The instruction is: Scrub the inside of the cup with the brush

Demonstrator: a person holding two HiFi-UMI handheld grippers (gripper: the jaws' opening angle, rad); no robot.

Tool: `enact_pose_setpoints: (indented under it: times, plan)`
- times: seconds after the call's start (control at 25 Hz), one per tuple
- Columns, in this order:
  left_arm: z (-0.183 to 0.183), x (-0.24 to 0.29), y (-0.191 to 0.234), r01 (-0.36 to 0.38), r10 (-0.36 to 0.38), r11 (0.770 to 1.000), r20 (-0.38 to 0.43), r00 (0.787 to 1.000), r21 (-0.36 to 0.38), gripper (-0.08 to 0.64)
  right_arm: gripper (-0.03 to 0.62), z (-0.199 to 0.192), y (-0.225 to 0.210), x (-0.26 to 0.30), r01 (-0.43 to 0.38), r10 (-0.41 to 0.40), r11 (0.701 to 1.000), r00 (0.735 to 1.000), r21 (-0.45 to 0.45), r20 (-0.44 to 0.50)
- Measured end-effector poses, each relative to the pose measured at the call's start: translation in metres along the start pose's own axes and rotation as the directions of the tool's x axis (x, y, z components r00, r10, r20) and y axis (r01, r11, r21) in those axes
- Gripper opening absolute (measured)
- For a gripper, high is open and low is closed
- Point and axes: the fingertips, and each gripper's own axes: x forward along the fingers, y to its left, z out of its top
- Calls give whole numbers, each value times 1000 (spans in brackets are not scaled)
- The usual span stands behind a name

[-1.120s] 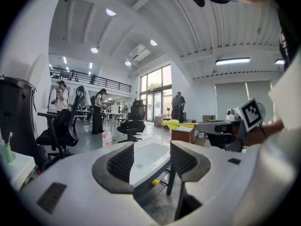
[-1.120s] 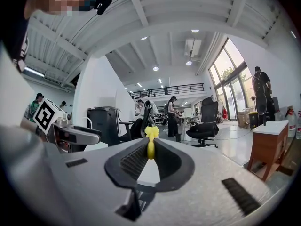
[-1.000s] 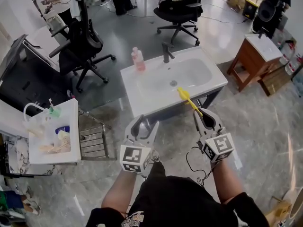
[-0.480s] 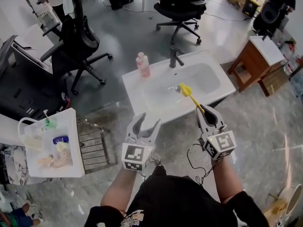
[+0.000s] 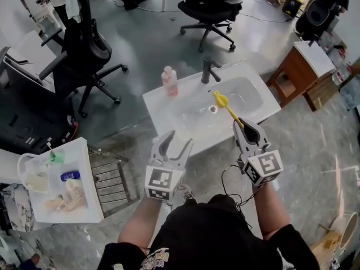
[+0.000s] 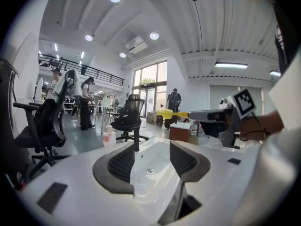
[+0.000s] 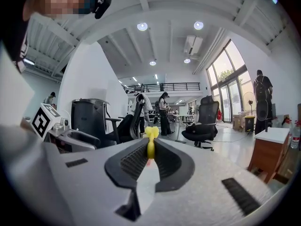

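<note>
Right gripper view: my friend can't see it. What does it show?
The right gripper is shut on a yellow brush, whose tip pokes up between the dark jaws. Behind it is a big bright room with a black office chair, and the left gripper shows at the left.

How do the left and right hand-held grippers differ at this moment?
The left hand-held gripper has its jaws apart with nothing between them. The right hand-held gripper is shut on the handle of the yellow brush. The brush head carries the right one's reach out over the sink, while the left one holds no tool. Both are held side by side in front of the person, facing the sink.
</note>
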Motion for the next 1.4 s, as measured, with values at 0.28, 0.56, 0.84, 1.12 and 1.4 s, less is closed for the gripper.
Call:
enact_pose_setpoints:
  times: [0.28,0.56,0.84,1.12,1.4]
  plan:
    - [-4,22,3,2,-2,1000,-25,1000,-3,225,38,7,-15,13,-16,16,1000,1000,-24,3]
    - [-5,55,7,-62,61,998,-58,996,-13,224,38,8,-41,42,-101,101,994,995,-29,-4]
    - [-17,94,11,-145,144,989,-114,983,-5,222,38,-1,-73,77,-214,214,977,977,-23,-22]
    - [-36,124,15,-189,197,980,-187,962,62,222,38,-15,-90,105,-306,305,952,951,-19,-46]
    - [-62,156,17,-199,222,974,-275,936,110,222,38,-30,-102,127,-383,381,923,922,-26,-70]
